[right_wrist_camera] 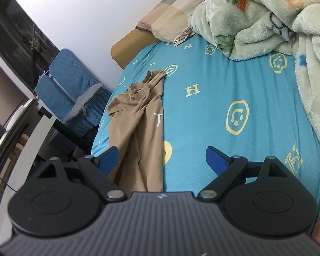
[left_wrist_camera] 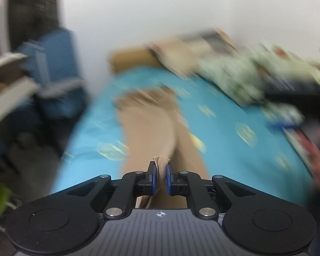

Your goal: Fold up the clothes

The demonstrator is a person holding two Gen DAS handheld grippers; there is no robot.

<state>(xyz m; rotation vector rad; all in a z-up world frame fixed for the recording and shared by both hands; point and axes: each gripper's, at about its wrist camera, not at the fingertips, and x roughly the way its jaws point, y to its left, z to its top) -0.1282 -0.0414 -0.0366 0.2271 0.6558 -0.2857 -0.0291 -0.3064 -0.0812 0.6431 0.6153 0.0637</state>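
Your left tool [left_wrist_camera: 161,176] is clamped on a bunched fold of the tan garment [left_wrist_camera: 151,128], the cloth pinched between its two blue pads [left_wrist_camera: 153,179] and poking up just above them. From there the garment runs away from you along the bed [left_wrist_camera: 234,111], lying on the turquoise sheet printed with pale yellow letters and smiley rings; the left wrist view is smeared with blur, so finer detail of the far end cannot be made out.

Your right tool [right_wrist_camera: 162,160] stands wide apart over the same sheet, gripping nothing: the garment [right_wrist_camera: 138,123] passes beside its left pad [right_wrist_camera: 107,159], while the right pad sits over bare sheet. In that view the garment lies crumpled lengthwise near the bed's left edge, one narrow end reaching toward the headboard.

A pale green fleece blanket [right_wrist_camera: 266,17] is heaped at the upper right, with a checked pillow [right_wrist_camera: 177,15] beside it. A blue chair [right_wrist_camera: 70,79] stands just off the bed's left side.
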